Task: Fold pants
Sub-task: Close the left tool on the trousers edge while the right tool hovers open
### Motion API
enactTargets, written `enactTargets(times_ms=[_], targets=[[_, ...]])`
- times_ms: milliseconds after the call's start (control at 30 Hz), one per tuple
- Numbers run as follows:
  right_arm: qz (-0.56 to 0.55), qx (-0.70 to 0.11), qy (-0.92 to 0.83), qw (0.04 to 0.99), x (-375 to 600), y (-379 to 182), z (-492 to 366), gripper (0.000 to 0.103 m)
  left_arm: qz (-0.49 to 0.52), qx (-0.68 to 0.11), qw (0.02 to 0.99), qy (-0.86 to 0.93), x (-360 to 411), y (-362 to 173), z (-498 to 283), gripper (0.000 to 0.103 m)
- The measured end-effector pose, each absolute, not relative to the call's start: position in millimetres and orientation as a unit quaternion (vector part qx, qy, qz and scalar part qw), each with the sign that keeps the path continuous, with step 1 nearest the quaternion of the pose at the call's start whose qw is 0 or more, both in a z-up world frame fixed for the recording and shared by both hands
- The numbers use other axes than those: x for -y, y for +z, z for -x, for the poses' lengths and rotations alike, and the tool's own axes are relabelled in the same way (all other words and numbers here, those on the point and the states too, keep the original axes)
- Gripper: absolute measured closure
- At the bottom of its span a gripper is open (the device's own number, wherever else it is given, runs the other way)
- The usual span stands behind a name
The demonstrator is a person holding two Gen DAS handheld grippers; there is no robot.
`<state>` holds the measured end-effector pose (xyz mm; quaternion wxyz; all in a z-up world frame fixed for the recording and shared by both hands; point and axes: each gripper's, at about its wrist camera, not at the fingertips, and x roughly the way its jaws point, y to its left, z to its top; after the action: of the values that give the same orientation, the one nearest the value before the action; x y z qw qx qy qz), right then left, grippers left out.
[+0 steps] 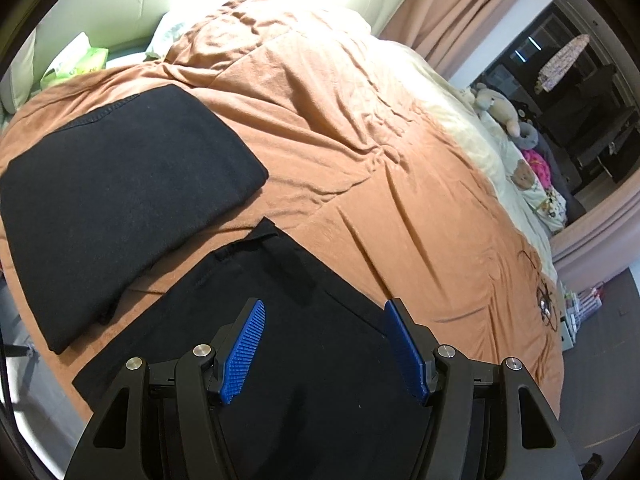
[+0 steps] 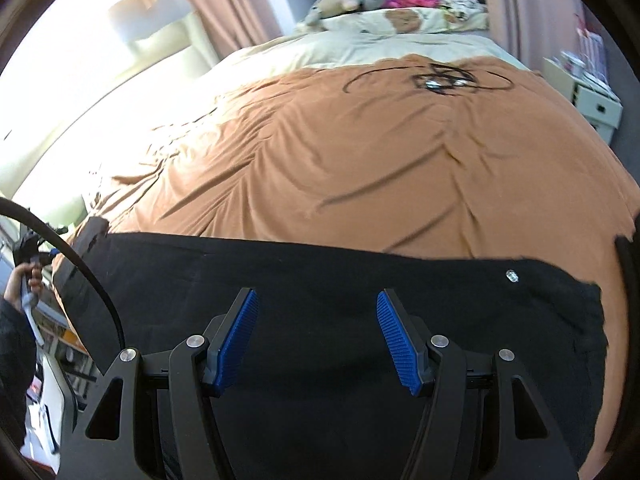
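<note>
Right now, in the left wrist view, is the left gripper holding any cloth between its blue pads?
No. The left gripper is open above the black pants, with nothing pinched between its pads.

The pants are black, of a soft matte cloth, and lie flat on the orange bedspread along the near edge of the bed. In the right wrist view they stretch as one long band across that edge, with a small silver button near the right end, where the cloth bunches slightly. The far edge runs almost straight. In the left wrist view the pants show a stitched seam and a squared corner pointing up the bed, just beside a separate folded black garment that lies nearer the bed's left side.
</note>
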<state>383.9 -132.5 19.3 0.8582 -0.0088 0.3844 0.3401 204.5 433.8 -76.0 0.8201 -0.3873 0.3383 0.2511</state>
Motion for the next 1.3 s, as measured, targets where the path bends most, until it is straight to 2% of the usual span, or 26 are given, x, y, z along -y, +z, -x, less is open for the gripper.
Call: enactTargets(times_ms=[867, 1300], targets=[[0.089, -0.42, 0.417, 0.801, -3.9, -30.7, -450.3, 0.042, 0.381, -0.386, 0.778, 0.317, -473.7, -134.3, -269.1, 0.039], [0.12, -0.417, 0.432, 0.791, -34.8, -40.5, -464.5, 0.042, 0.341, -0.461, 0.723, 0.385, -482.2, -162.3, -307.6, 0.039]])
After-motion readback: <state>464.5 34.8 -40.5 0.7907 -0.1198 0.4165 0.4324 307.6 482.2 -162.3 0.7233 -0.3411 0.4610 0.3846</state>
